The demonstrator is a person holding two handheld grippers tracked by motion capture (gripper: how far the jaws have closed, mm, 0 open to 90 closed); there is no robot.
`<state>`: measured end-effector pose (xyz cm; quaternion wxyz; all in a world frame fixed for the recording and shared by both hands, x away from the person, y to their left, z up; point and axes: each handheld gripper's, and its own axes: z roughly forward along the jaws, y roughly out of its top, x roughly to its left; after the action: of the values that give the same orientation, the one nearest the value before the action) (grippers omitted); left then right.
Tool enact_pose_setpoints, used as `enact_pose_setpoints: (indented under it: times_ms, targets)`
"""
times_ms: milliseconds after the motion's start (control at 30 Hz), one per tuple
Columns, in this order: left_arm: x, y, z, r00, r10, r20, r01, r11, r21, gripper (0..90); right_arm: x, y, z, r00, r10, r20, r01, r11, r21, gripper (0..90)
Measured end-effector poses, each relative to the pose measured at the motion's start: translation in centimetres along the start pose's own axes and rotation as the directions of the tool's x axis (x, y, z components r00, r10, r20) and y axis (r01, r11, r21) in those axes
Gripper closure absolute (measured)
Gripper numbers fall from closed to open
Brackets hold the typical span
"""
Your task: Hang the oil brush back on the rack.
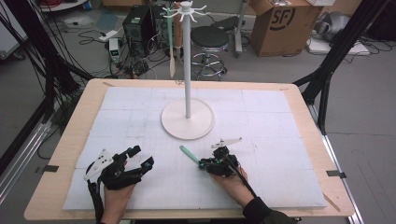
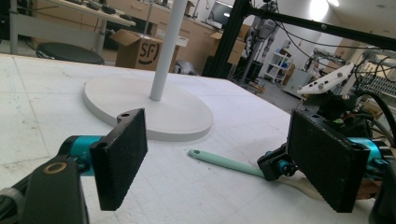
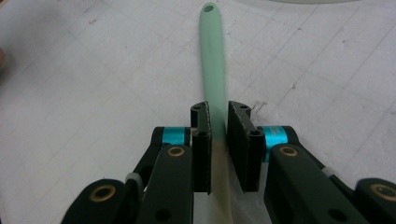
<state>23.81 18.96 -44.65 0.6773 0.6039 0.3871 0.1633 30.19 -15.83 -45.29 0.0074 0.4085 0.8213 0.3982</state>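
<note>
A spatula with a mint-green handle (image 1: 189, 154) lies on the white mat (image 1: 280, 140), just in front of the white hook stand's base (image 1: 187, 122). My right gripper (image 1: 202, 164) is shut on that handle (image 3: 212, 56): in the right gripper view both pads (image 3: 201, 140) lie against its sides near the cream blade end. The handle's holed tip points toward the stand. My left gripper (image 1: 142, 157) rests at the front left, wide open and holding nothing. The left gripper view looks between its pads (image 2: 122, 158) at the spatula (image 2: 224, 161), the right gripper (image 2: 275, 165) and the stand base (image 2: 144, 105).
A second utensil (image 1: 171, 46) hangs from a hook at the top of the stand's pole (image 1: 187, 70). The mat lies on a wooden table (image 1: 70, 140). Behind the table are a stool (image 1: 209, 39), a cardboard box (image 1: 285, 23) and black frame posts (image 1: 327, 70).
</note>
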Motion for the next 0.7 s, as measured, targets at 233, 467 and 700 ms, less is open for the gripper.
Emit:
enact_pose_setpoints:
  times_ms: [233, 467, 700]
  targets:
    - [-0.1, -0.03, 0.17, 1.0, 0.001, 0.002, -0.001, 1.0, 0.002, 21.3, 0.26, 0.02, 0.07, 0.9995, -0.023, 0.021, 0.023, 1.0, 0.002, 81.0]
    - [-0.05, -0.04, 0.17, 1.0, 0.002, -0.001, -0.002, 1.0, 0.004, 21.3, 0.29, -0.02, 0.09, 0.9992, -0.033, 0.024, 0.033, 0.999, 0.0, 82.4]
    - [0.02, -0.03, 0.03, 1.0, -0.004, -0.001, 0.004, 1.0, -0.002, 21.3, 0.02, 0.09, 0.0, 0.9998, -0.021, 0.004, 0.021, 1.0, 0.006, 83.0]
